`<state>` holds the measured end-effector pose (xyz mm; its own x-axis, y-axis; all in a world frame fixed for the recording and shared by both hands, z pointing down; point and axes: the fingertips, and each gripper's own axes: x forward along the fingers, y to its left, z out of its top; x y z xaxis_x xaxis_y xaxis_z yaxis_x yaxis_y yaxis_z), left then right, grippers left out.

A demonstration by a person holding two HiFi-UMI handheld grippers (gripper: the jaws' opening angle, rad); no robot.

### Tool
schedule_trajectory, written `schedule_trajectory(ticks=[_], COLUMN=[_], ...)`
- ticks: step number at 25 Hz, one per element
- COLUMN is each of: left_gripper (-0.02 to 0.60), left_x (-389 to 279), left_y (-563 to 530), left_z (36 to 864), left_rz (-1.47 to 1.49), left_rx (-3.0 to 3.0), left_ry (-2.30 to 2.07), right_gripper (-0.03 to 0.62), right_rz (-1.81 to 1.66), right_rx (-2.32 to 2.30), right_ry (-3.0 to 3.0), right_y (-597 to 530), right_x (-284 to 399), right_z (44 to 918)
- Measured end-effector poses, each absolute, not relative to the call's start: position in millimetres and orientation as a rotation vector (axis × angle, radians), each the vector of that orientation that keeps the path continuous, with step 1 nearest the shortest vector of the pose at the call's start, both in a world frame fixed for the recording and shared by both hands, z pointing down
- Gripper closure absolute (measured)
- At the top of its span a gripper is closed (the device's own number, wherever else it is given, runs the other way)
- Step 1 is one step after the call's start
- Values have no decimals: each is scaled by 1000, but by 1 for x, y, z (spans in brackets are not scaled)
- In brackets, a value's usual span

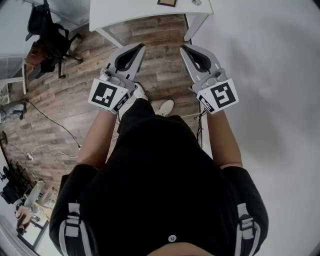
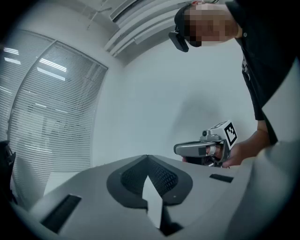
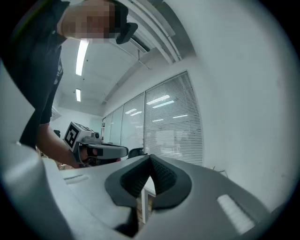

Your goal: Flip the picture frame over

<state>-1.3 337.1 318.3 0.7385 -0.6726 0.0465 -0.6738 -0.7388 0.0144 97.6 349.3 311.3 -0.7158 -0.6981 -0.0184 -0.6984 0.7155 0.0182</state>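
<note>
Both grippers are closed with nothing between the jaws: the left gripper (image 1: 140, 48) and the right gripper (image 1: 184, 49) are held level in front of the person, side by side above the wooden floor (image 1: 160, 75), and each gripper's own view shows its jaw tips meeting.

The picture frame (image 1: 166, 2) lies at the far edge of the head view on the white table (image 1: 145, 14), well ahead of both grippers and cut off by the top of the picture. Only a dark panel with a brown border shows, so I cannot tell which face is up.

It is probably light and stiff, with hard, rather smooth edges, and may carry a glass pane that would crack if dropped flat. Because it seems to lie flat, a jaw has little to slip under. The border rail looks like the best hold. One gripper could pinch a side rail while the other steadies the opposite edge, then turn it over slowly and lay it down gently.
</note>
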Motion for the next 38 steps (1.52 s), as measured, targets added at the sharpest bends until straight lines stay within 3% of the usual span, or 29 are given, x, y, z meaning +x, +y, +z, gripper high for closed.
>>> schedule_trajectory(ticks=[26,38], left_gripper=[577,577], left_x=[20,11], left_y=[381,363], left_z=[316,316], left_rz=[35,52], left_rx=[2902,2920], left_ry=[-1084,-1073], right_gripper=[563,396], right_rz=[-7,-81], right_rx=[-1199,-1218], right_ry=[2912,2918], right_y=[390,366], right_x=[117,106], right_z=[317,323])
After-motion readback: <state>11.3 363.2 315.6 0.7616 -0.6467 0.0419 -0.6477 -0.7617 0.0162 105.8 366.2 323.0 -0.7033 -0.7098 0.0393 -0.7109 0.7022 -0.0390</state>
